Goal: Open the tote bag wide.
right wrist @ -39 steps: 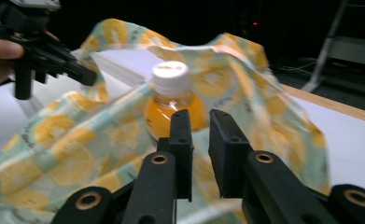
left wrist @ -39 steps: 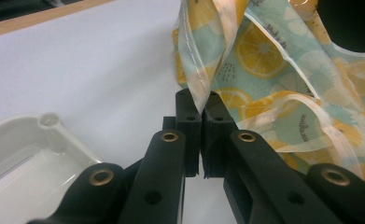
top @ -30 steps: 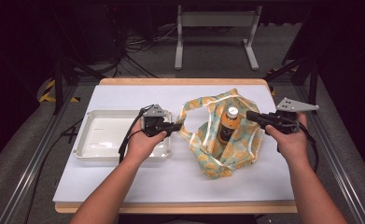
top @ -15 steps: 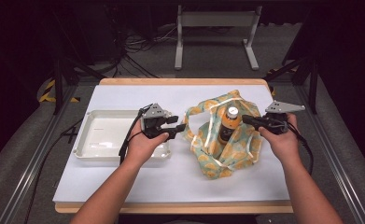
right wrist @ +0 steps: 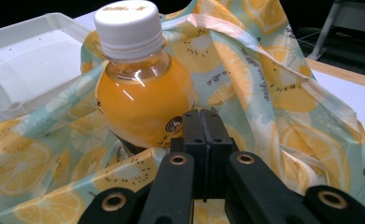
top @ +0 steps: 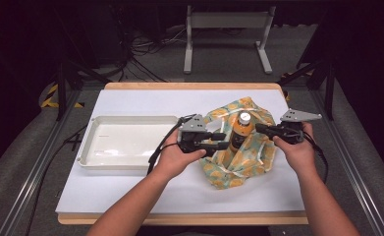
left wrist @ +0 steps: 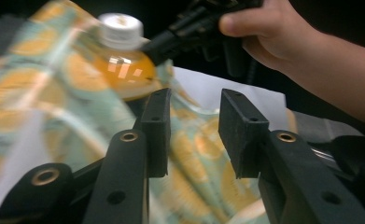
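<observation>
On the white table (top: 145, 196), right of the white tray (top: 89, 147), an orange-drink bottle (top: 238, 130) stood upright inside a fruit-print cloth bag (top: 238, 167). Left gripper (top: 220, 141) sat at the bag's left edge, jaws partly apart and just closing, with bag fabric seen in the gap but no pad pressing on it. Right gripper (top: 258, 128) was beside the bottle's neck, its jaws pressed fully together; whether bag fabric was pinched between them could not be told.

Bottle (top: 240, 131) stands in bag (top: 238, 162), right of tray (top: 125, 162).
</observation>
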A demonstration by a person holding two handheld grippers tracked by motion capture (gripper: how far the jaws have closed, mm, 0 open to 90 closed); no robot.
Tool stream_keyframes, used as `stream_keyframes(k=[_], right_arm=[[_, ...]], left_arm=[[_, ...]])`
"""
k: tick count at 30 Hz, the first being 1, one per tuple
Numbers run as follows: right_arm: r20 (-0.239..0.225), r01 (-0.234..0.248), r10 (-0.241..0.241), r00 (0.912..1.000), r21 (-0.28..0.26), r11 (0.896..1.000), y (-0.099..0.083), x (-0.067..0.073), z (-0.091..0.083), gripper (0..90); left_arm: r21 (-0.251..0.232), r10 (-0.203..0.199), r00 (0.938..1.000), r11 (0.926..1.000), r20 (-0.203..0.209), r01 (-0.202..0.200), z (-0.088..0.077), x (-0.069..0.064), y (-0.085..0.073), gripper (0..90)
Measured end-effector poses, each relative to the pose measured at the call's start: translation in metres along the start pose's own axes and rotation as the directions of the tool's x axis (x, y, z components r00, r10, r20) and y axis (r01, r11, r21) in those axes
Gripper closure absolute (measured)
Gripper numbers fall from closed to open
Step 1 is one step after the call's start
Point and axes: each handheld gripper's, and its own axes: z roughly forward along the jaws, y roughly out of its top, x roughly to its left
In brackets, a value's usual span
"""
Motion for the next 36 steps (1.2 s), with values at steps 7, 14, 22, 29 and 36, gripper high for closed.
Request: stream_keyframes(k=[7, 14, 22, 29, 36], right_arm=[[-0.007, -0.015, 0.015, 0.9999, 0.0, 1.0, -0.004, -0.002, 0.0, 90.0], [-0.013, -0.018, 0.018, 0.9998, 0.009, 1.0, -0.006, -0.002, 0.003, 90.0], [-0.02, -0.034, 0.035, 0.9992, 0.046, 0.998, -0.016, -0.007, 0.011, 74.7], [0.002, -0.015, 0.015, 0.9999, 0.091, 0.996, -0.028, -0.014, 0.016, 53.8], [0.016, -0.017, 0.015, 0.9998, 0.134, 0.991, -0.041, -0.019, 0.017, 40.5]], left_arm=[[0.113, 0.018, 0.9998, 0.9934, 0.008, -0.019, 0.039, 0.004, -0.012, 68.5], [0.173, -0.032, 0.9939, 0.9836, -0.106, 0.05, 0.048, 0.024, -0.025, 69.9], [0.174, -0.078, 0.9704, 0.9775, -0.229, 0.119, 0.04, 0.041, -0.034, 65.9], [0.189, -0.088, 0.9586, 0.9715, -0.271, 0.143, 0.039, 0.049, -0.042, 58.8], [0.187, -0.09, 0.9537, 0.9711, -0.287, 0.148, 0.04, 0.052, -0.047, 48.7]])
